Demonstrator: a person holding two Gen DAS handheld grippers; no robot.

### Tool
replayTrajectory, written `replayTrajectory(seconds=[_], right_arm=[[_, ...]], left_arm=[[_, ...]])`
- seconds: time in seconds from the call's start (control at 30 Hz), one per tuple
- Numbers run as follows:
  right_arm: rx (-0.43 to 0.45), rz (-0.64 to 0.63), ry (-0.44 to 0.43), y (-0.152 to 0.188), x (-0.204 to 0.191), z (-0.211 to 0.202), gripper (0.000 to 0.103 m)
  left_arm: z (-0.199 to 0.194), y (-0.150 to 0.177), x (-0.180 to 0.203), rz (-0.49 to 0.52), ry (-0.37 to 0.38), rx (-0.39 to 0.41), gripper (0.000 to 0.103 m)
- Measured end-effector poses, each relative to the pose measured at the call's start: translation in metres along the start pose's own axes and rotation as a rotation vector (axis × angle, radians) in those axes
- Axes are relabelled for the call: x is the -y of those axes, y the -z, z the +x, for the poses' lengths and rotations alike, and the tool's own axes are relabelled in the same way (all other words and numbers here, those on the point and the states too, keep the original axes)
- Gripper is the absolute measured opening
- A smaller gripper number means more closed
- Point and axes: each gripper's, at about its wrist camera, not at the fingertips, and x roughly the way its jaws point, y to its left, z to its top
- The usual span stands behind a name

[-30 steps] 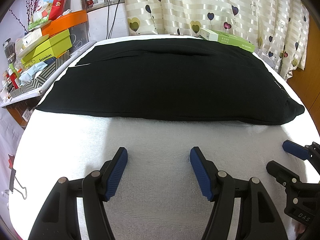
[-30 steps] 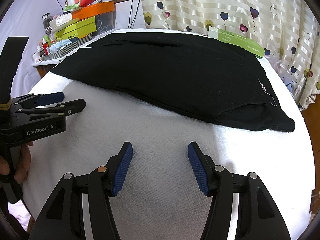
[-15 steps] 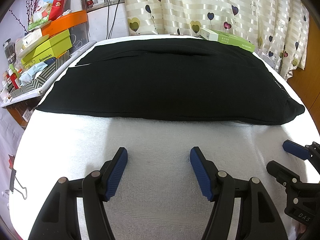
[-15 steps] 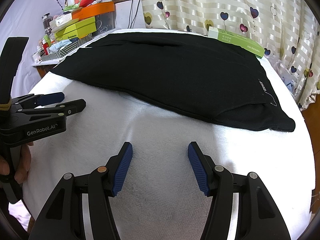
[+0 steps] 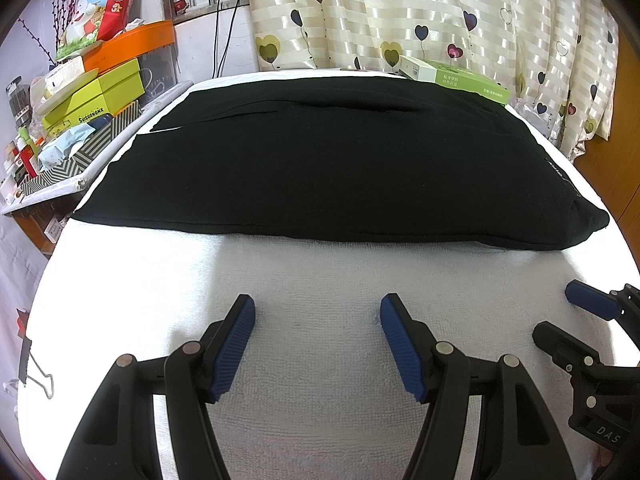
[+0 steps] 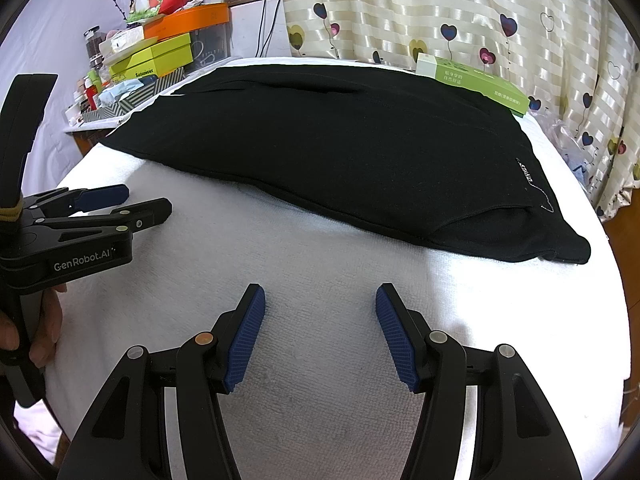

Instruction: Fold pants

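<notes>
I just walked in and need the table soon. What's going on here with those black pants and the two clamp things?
A person holds a two-finger gripper in each hand above a white towel. The left gripper and right gripper are both open and empty, short of the black pants. The pants lie flat across the towel, already doubled lengthwise it seems, with nothing gripping them.

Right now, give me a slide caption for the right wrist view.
Open right gripper hovers over white towel, short of flat black pants; left gripper open alongside.
</notes>
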Motion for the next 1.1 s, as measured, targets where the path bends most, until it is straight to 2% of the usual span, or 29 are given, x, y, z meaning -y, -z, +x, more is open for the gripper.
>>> replayTrajectory(seconds=[0.53,0.73,1.1], right_arm=[[-0.001,0.0,0.005,-0.0007,0.0022,0.0005,0.059],[-0.001,0.004,0.002,-0.0008,0.0021,0.0007,0.059],[0.0,-0.037,0.016,-0.0047,-0.003,-0.0092,0.059]], left_arm=[[0.0006,-0.0002,-0.0006,0.001,-0.002,0.0,0.068],[0.0019,0.0002,-0.0027,-0.005,-0.019,-0.004,0.074],[-0.0039,-0.0015,-0.0062,-0.038,0.021,-0.015,0.072]])
